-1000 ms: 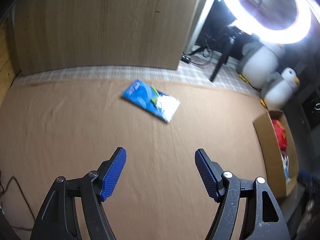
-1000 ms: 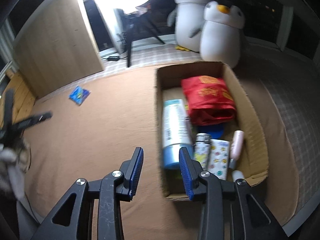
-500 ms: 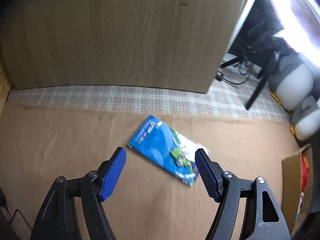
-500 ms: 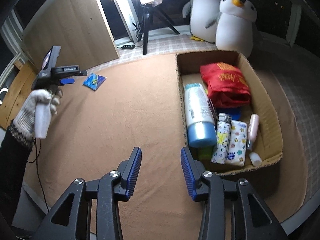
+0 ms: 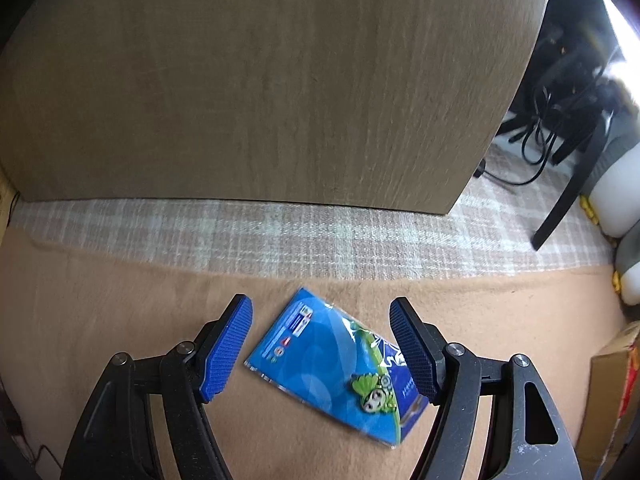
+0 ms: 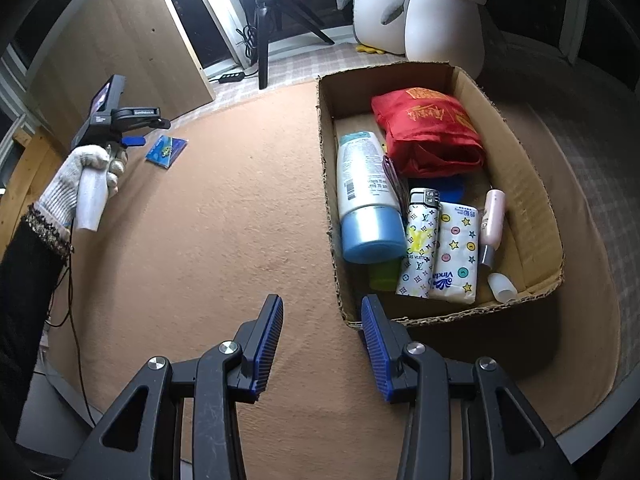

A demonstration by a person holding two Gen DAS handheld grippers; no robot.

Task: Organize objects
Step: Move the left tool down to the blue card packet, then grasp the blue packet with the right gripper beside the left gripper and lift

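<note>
Closer now, the left gripper point(image 5: 320, 344) straddles the blue packet point(image 5: 332, 364), jaws wide and not touching it, on the tan blanket point(image 5: 100, 300) near its checked edge below a wooden panel point(image 5: 260, 80). Right gripper point(image 6: 322, 346) hangs part-open, empty, over bare blanket beside the cardboard box point(image 6: 532, 200) holding a bottle point(image 6: 366, 196), red bag point(image 6: 428, 132) and tissues point(image 6: 458, 252).

The flat packet point(image 5: 332, 364) is showing bright blue with a green cartoon figure, lying on a plain tan blanket point(image 5: 100, 312). Past it a beige-and-white checked cloth point(image 5: 280, 240) is showing. Claw pads point(image 5: 228, 350) are looking ribbed blue, and the bag point(image 6: 428, 132) in the box is glowing red with gold print.
</note>
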